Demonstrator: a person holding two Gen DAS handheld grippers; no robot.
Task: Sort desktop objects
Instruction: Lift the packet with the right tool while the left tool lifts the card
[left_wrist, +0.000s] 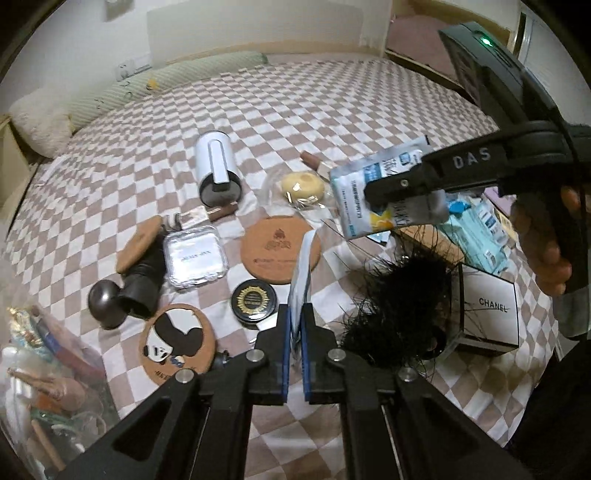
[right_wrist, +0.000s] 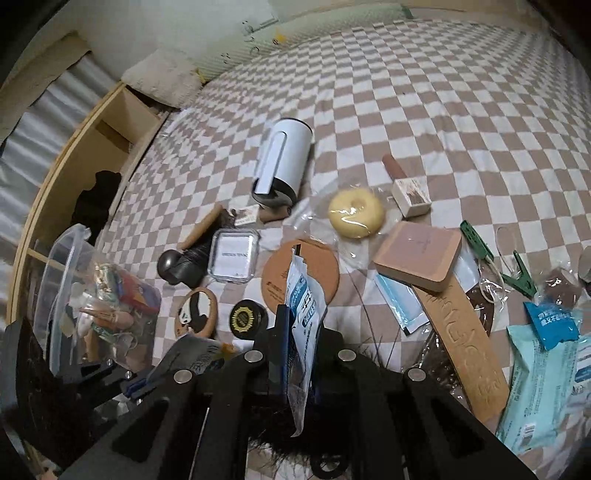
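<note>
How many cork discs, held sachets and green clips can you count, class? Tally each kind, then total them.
Cork discs: 3
Held sachets: 2
Green clips: 2
Total: 7

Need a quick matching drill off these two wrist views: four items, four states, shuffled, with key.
Items:
1. left gripper
2. white dispenser
3. clear storage bin
4. yellow sponge puff

States:
A. wrapped in clear plastic
B. lying on its side on the checkered sheet
C. full of mixed small items
D. jaws shut on a thin sachet

Pairs: 1-D, 2-B, 3-C, 4-A
</note>
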